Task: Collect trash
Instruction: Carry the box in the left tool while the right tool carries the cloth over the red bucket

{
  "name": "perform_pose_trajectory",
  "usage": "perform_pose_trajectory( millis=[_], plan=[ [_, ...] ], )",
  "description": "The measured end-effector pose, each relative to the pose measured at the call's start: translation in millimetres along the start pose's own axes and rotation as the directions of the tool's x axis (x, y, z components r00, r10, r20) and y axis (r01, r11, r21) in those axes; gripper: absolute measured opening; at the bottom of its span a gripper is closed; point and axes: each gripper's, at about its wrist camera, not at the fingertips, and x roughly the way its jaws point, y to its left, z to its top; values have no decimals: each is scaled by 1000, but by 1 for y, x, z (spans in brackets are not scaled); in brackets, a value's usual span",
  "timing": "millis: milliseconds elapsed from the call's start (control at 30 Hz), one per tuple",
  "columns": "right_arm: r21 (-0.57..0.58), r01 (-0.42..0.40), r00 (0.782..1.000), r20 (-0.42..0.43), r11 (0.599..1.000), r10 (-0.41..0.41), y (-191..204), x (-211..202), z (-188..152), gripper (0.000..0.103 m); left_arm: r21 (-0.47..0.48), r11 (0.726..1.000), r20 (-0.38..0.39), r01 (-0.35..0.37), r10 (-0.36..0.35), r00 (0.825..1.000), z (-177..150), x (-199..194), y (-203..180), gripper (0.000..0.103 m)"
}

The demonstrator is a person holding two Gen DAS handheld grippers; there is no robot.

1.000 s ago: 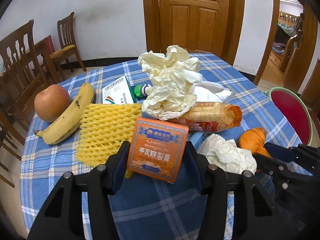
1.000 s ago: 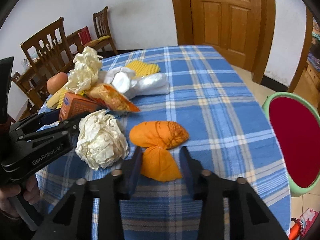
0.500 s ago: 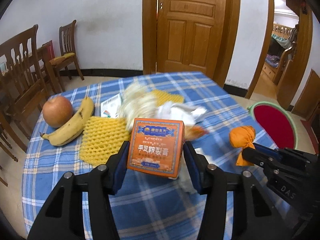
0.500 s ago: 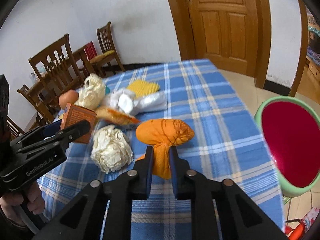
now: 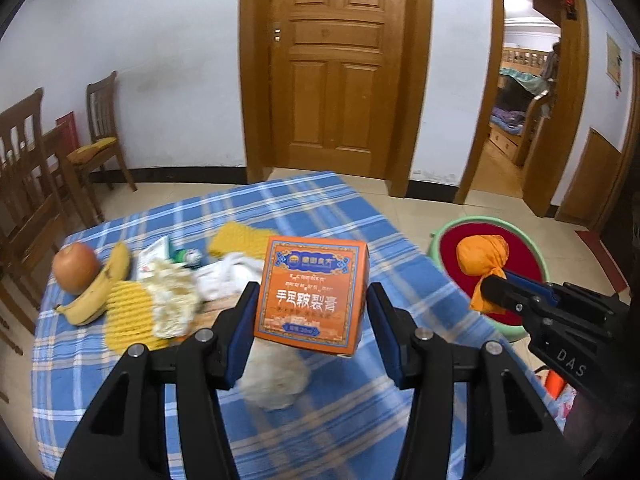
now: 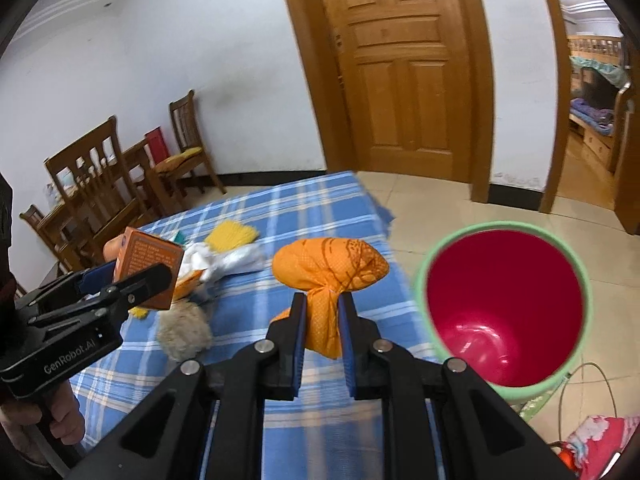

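Carrying step in hand, judging by both loads hanging clear above the surface (image 5: 328, 208). Left claw (image 5: 311, 322) clamped on the orange box (image 5: 312, 292), held upright between the blue pads. Right claw (image 6: 323, 322) pinched nearly together on the knotted neck of the orange bag (image 6: 330, 266), its jaws having just been closing with that neck between them; bulging end of the bag standing up beyond the pads. Red bin (image 6: 502, 312) with a green rim on the floor just off the surface's edge, to the right of the bag; inside appears bare, nothing seen in it beyond a glare at the bottom. Next move likely calls for swinging the bag over the rim and parting the pads there, then bringing the box across the same way. Left on the checked cloth: crumpled paper (image 5: 276, 378), yellow foam netting (image 5: 128, 312), white wrappers (image 5: 224, 276), blurred. Apple (image 5: 76, 266) and banana (image 5: 98, 290) beside them, probably not for the bin.
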Motion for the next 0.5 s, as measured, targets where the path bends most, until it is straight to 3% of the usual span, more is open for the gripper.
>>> perform_pose_trajectory(
  millis=[500],
  plan=[
    [152,140,988,49,978,-149,-97,-27,-10,18,127,987,-45,97,-92,995,13,41,-109,54]
  ],
)
